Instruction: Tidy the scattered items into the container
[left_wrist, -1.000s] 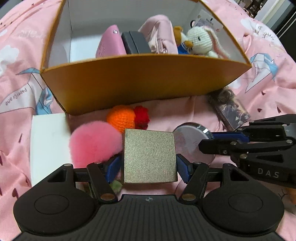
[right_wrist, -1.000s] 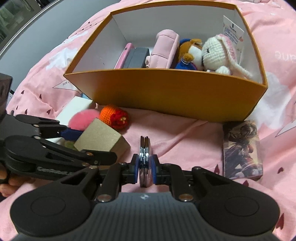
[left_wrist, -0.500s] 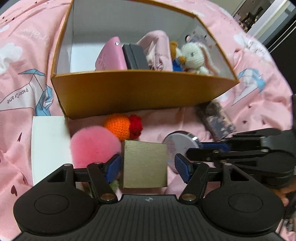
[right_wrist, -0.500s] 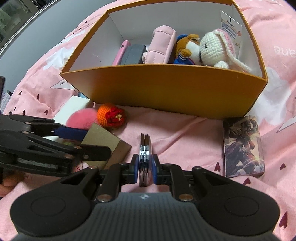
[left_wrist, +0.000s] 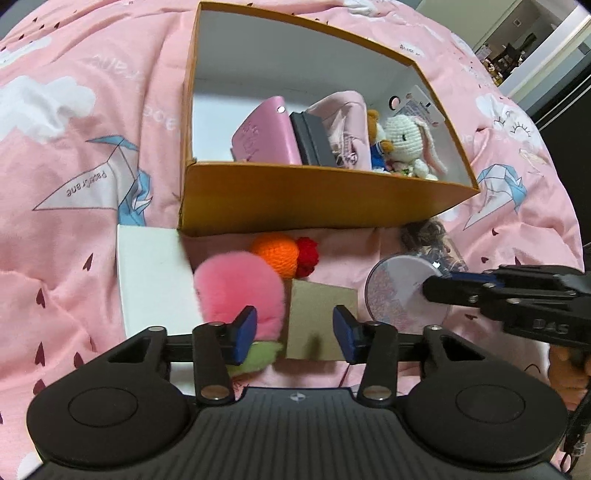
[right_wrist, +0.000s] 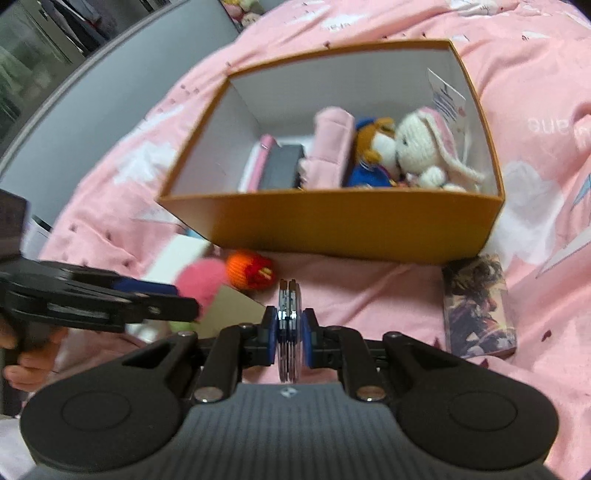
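Right gripper (right_wrist: 290, 328) was clamped on the compact mirror (right_wrist: 288, 317), edge-on, at 6 o'clock from the orange box (right_wrist: 332, 225). Left gripper (left_wrist: 294, 328) stood apart, empty. Recommended: lift clear over the rim, release inside.

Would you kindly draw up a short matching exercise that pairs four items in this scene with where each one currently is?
Things:
1. white crochet bunny
2. round compact mirror
3. gold cube box
4. illustrated card box

Places:
A. between the open left gripper fingers, not gripped
B. on the blanket by the orange box's right corner
C. inside the orange box
D. clamped in the right gripper

Pairs: 1-C, 2-D, 3-A, 4-B
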